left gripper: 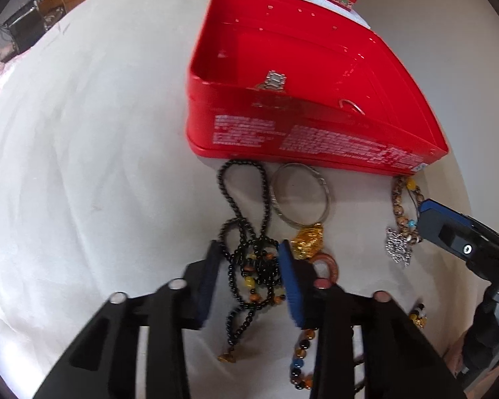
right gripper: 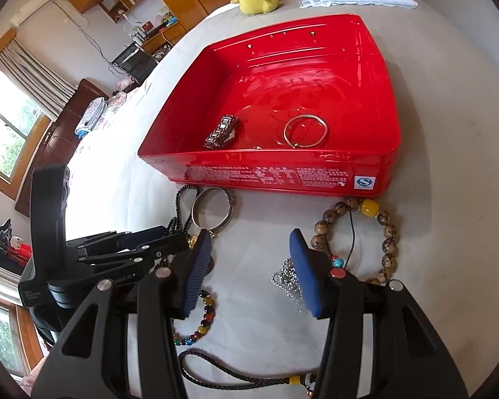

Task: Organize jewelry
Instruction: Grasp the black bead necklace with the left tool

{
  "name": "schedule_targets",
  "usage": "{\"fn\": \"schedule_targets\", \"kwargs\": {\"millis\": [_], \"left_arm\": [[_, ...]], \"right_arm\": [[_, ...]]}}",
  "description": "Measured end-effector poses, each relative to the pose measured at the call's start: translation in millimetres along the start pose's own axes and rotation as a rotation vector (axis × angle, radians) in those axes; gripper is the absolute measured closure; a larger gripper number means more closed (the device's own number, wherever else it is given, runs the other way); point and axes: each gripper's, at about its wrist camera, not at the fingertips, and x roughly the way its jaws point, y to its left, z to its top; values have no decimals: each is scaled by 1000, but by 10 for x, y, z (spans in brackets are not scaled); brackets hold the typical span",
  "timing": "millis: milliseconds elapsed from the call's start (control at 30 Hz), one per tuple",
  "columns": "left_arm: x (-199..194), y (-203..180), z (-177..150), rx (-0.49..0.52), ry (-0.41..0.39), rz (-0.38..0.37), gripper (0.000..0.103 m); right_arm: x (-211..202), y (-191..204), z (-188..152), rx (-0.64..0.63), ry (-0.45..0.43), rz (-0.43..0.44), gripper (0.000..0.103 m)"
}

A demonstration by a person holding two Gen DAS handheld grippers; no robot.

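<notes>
Pickup step: left gripper (left gripper: 249, 259), jaws apart, straddles black bead necklace (left gripper: 249, 262) near red tin (left gripper: 316, 139); next, close; right gripper (right gripper: 249, 266) open, idle.

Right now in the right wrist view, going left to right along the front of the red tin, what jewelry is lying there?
Black beads → silver bangle → brown bead bracelet, all on the cloth just in front of the red tin.
</notes>
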Motion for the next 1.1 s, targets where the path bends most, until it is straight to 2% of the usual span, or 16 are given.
{"fn": "schedule_targets", "kwargs": {"millis": [33,167,267,367,500,633,700,767,833,867,1100], "left_arm": [[-5,27,6,-8,2,-6,89],[-69,111,-3,-25,3,-66,94],[-276,186,-44,-20,-42,-92,95],[-505,296,-52,-35,-104,-85,95],[-690,382,-61,-57,-147,-77,95],[-497,457,-82,-37,-103,-44,95],[-377,427,-83,-31,-74,-6,82],[-330,425,-84,-31,-72,9,60],[-323,414,-95,-26,-81,18,50],[-322,409,-101,-24,-85,22,47],[-89,263,-116,19,-35,54,44]], "right_arm": [[3,-1,-6,1,0,-1,54],[15,-1,-10,1,1,-1,54],[19,5,-15,-3,1,4,54],[9,26,-13,-10,0,17,54],[56,64,-17,-15,8,28,54],[128,109,-29,-19,29,31,54],[150,124,-41,-22,36,30,54],[159,129,-48,-23,38,29,54],[163,120,-50,-21,39,26,54],[163,117,-50,-20,40,26,54],[186,146,-62,-27,48,27,54]]}}
